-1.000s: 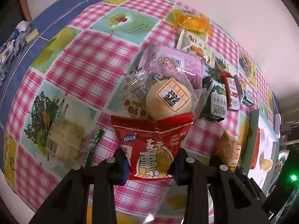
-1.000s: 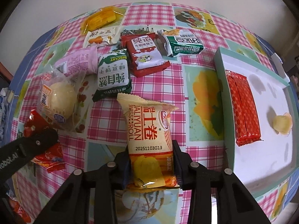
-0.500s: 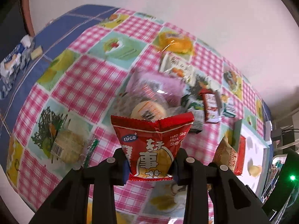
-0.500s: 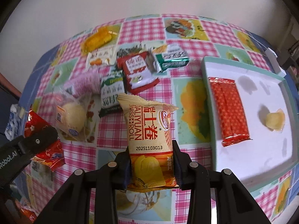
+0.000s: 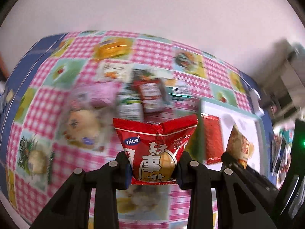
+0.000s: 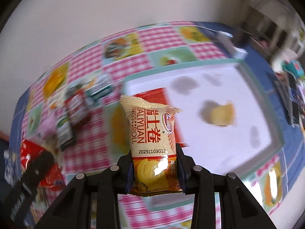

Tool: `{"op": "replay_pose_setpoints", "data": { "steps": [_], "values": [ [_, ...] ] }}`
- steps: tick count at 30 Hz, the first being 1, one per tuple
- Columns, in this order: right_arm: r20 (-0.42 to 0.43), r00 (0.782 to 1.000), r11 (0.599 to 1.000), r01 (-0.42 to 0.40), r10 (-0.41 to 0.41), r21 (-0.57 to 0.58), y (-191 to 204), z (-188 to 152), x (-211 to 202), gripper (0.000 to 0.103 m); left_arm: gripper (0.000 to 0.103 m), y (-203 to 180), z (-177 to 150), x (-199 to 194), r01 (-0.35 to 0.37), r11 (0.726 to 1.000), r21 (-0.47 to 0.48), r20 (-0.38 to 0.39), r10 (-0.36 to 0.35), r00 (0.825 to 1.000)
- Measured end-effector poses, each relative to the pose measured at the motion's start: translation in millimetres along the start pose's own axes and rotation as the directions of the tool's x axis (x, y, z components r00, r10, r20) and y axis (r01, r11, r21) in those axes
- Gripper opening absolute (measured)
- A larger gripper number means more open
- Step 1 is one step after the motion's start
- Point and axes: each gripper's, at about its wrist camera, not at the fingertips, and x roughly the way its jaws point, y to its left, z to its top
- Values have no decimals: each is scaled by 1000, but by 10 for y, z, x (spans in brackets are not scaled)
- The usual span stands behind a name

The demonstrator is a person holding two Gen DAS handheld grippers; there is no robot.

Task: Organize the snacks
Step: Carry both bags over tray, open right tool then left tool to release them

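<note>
Snack packets, red point(image 5: 154, 148) in left gripper point(image 5: 153, 168), yellow point(image 6: 152, 143) in right gripper point(image 6: 155, 171), clamped tight, now lifted toward tray point(image 6: 219, 164).

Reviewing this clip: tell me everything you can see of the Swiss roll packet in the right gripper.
The Swiss roll packet is a sealed, glossy pillow pack, cream above and orange-yellow below, with red lettering, a printed date code and a crimped, serrated top edge. It stands roughly upright, tilted slightly left, lifted clear of the checked tablecloth. The right gripper has its jaws shut on its lower part, one pad on each side; nothing else touches it. Behind it lies the white tray.
</note>
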Motion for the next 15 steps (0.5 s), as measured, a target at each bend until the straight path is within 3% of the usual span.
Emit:
{"op": "replay_pose_setpoints", "data": {
  "steps": [9, 15],
  "values": [
    [33, 992, 985, 115, -121, 132, -782, 168, -62, 39, 37, -910, -141, 204, 46, 971, 233, -15, -44, 999],
    [24, 989, 973, 136, -143, 187, -1107, 274, 15, 39, 37, -1270, -126, 358, 69, 948, 309, -16, -68, 998]
  ]
}}
